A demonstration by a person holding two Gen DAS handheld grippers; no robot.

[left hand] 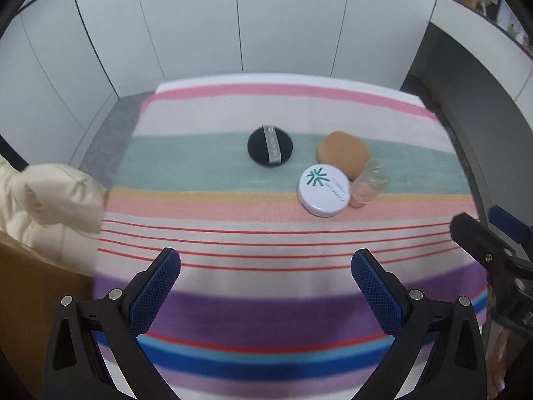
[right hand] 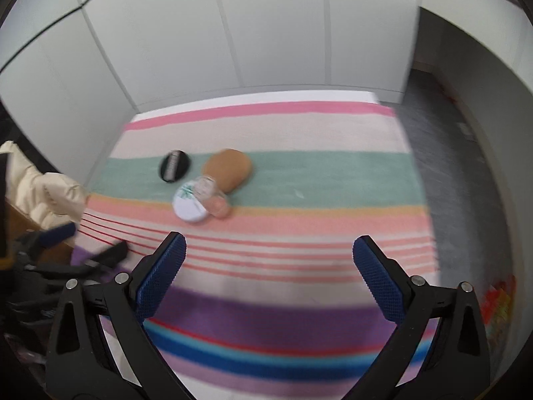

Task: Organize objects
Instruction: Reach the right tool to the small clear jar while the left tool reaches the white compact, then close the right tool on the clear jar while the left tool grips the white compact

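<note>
— On the striped cloth (left hand: pixel 233 206), far side?
— Round black powder puff (left hand: pixel 270 147), tan sponge (left hand: pixel 343 153), white round compact (left hand: pixel 323 191), clear small bottle (left hand: pixel 367 185), clustered.
— Grippers?
— Left gripper (left hand: pixel 266 270) and right gripper (right hand: pixel 269 253) both spread wide, empty, near edge.

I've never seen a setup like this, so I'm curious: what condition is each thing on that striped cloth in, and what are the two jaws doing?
Left gripper: jaws open, empty.
Right gripper: jaws open, empty.
White round compact: closed, lying flat.
Small clear jar: upright, pinkish contents inside; whether it has a lid is unclear.
Black powder puff: lying flat, strap side up.
Tan sponge: resting on the cloth.
Striped cloth: spread flat.
</note>
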